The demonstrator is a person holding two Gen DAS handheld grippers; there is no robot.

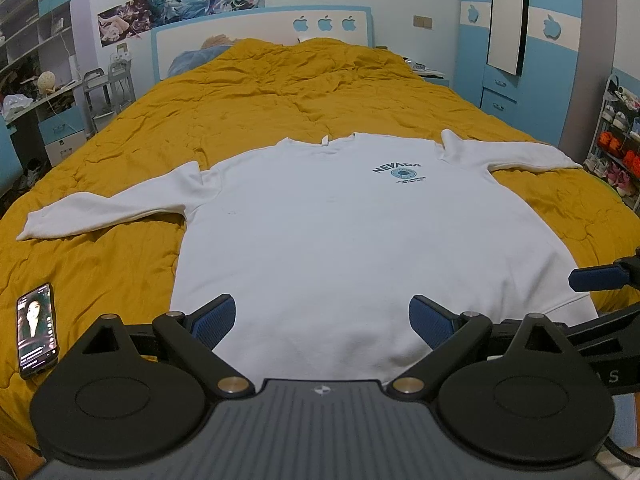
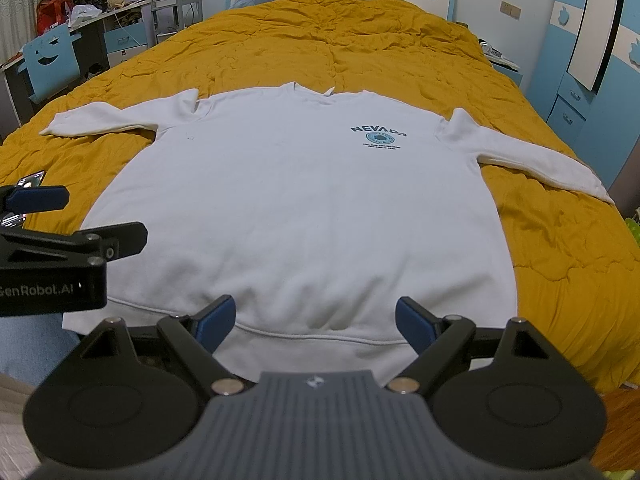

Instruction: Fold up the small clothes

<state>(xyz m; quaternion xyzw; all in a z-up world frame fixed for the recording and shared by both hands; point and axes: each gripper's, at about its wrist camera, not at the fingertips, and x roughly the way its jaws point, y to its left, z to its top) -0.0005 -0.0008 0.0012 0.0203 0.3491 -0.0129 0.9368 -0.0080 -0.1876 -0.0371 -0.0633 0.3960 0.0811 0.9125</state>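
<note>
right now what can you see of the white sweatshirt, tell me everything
The white sweatshirt lies flat, front up, on the mustard quilt, unfolded, hem nearest the cameras, collar toward the headboard. It looks like soft thick knit with a ribbed hem band. Both long sleeves spread outward. A dark NEVADA print sits on the chest. Both open grippers hover near the hem; contact is unclear.

I see white sweatshirt [image 1: 340, 240] with dark teal print [image 1: 402, 174]; mustard quilt [image 1: 260, 96]; my tools' pads [image 1: 218, 320] blue on black; headboard [image 1: 240, 30] white, blue-edged.
</note>
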